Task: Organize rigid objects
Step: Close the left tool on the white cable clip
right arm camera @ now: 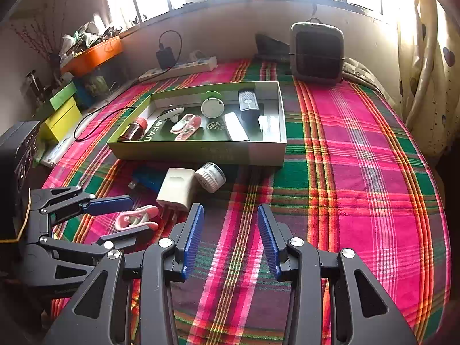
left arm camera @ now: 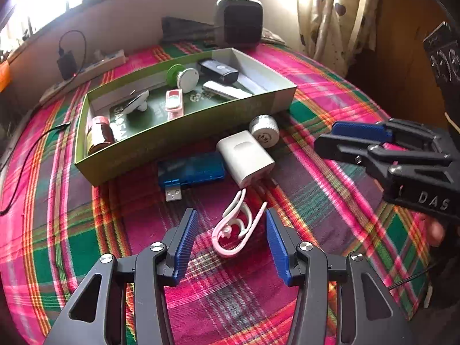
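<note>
Left tool [left arm camera: 231, 241] open — pink clip [left arm camera: 235, 227] between pads, untouched; green box [left arm camera: 184, 132] beyond.

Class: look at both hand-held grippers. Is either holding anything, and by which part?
Neither. The left hand-held gripper stands open around the pink clip, not pressing it. The right hand-held gripper is open over bare cloth.
</note>
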Demonstrator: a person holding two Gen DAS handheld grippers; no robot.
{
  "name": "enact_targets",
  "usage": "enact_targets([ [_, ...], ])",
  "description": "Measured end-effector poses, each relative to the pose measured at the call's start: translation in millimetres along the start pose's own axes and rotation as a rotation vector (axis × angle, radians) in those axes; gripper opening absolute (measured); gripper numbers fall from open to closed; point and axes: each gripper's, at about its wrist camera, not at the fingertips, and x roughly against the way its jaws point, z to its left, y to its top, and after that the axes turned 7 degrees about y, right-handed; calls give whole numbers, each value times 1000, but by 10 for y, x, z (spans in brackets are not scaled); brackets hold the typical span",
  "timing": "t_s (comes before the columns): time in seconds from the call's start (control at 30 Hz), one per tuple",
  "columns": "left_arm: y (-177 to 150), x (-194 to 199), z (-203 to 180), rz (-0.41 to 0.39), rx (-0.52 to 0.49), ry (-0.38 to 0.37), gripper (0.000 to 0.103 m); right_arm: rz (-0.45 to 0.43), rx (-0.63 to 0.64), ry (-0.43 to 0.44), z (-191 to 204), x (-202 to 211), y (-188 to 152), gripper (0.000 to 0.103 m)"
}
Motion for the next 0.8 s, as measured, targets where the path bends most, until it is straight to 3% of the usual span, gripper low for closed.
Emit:
enact_targets([
  [0.27, -18, 4, 117, -20, 57, -7, 46, 17, 1, -7, 12, -69, 16, 41],
  [0.37, -17, 8, 131, -24, 63, -16, 43, 23, 1, -9, 30, -96, 21, 41],
  [0.53, -20, 13, 193, -21, 89, -7, 26, 27, 10, -7, 86, -111, 29, 40],
  [0.8, -91, 61, 306, -23, 127, 2, 23, 39, 8, -4, 146, -160, 29, 40],
])
